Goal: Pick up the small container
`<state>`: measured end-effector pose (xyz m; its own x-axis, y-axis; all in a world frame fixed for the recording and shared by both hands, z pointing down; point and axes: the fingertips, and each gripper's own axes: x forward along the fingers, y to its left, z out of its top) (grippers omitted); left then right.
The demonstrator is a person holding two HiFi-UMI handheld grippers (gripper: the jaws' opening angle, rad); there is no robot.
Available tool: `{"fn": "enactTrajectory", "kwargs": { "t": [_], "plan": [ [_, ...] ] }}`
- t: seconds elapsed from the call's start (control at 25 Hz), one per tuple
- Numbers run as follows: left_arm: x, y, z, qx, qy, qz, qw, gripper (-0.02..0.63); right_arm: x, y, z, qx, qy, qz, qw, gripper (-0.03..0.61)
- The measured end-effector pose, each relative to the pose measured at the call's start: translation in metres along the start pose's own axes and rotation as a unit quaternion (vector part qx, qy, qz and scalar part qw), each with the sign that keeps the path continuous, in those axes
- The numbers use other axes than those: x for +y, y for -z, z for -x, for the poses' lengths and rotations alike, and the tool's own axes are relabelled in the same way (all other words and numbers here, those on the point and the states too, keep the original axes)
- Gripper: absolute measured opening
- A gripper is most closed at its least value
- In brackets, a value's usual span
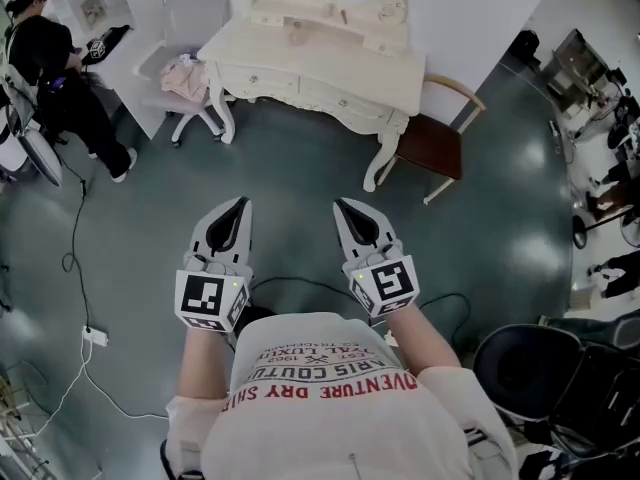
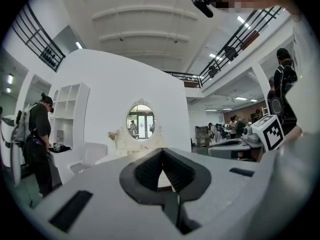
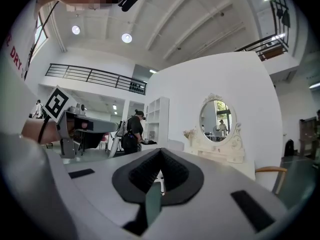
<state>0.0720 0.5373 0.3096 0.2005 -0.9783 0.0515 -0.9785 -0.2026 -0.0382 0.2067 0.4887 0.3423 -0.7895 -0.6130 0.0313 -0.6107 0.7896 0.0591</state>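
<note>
My left gripper [image 1: 240, 205] and right gripper [image 1: 343, 206] are held side by side above the grey floor, both pointing at a cream dressing table [image 1: 390, 73] some way ahead. Each has its jaws closed together with nothing between them. A small pinkish object [image 1: 297, 36] stands on the table top; I cannot tell whether it is the container. In the left gripper view the left gripper [image 2: 161, 153] is shut, with the table's oval mirror [image 2: 140, 121] beyond. The right gripper [image 3: 161, 152] is likewise shut in the right gripper view, where the table [image 3: 220, 149] shows to the right.
A white chair with a pink cloth [image 1: 183, 76] stands left of the table, a wooden chair [image 1: 432, 146] to its right. A person in black [image 1: 52, 63] stands by white shelves at far left. Cables [image 1: 78, 258] trail on the floor. A black office chair [image 1: 530, 368] is at lower right.
</note>
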Motion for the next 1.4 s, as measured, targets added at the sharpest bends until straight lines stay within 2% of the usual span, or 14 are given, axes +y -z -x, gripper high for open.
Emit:
{"fn": "enactTrajectory", "kwargs": {
  "t": [0.2, 0.36, 0.4, 0.48, 0.6, 0.76, 0.92, 1.16, 1.4],
  "plan": [
    [0.0, 0.008, -0.008, 0.007, -0.004, 0.004, 1.0, 0.006, -0.009, 0.01, -0.004, 0.009, 0.002, -0.009, 1.0, -0.002],
    [0.008, 0.011, -0.02, -0.003, 0.001, 0.02, 0.9998, 0.011, -0.019, 0.019, -0.016, 0.02, 0.01, -0.017, 1.0, -0.002],
    [0.011, 0.013, -0.021, -0.005, 0.004, 0.024, 0.9997, 0.019, -0.019, 0.022, -0.019, 0.023, 0.012, -0.019, 0.999, -0.002],
    [0.02, 0.02, -0.023, -0.003, 0.014, 0.028, 0.9995, 0.102, -0.014, 0.028, -0.028, 0.027, 0.013, -0.02, 0.999, -0.002],
    [0.041, 0.033, -0.041, 0.011, 0.025, 0.023, 0.9994, 0.103, -0.013, 0.035, -0.055, 0.035, 0.014, -0.02, 0.999, -0.002],
    [0.087, 0.047, -0.082, 0.02, 0.036, 0.025, 0.9988, 0.103, -0.025, 0.042, -0.113, 0.034, 0.023, -0.015, 0.999, -0.002],
    [0.149, 0.055, -0.128, 0.029, 0.054, 0.013, 0.9981, 0.103, -0.039, 0.046, -0.184, 0.036, 0.051, -0.021, 0.998, -0.002],
    [0.252, 0.056, -0.218, 0.045, 0.095, 0.011, 0.9944, 0.103, -0.065, 0.039, -0.306, 0.043, 0.084, -0.036, 0.995, -0.002],
    [0.328, 0.047, -0.298, 0.054, 0.14, 0.006, 0.9887, 0.103, -0.1, 0.024, -0.405, 0.05, 0.117, -0.028, 0.991, -0.002]
  ]
}}
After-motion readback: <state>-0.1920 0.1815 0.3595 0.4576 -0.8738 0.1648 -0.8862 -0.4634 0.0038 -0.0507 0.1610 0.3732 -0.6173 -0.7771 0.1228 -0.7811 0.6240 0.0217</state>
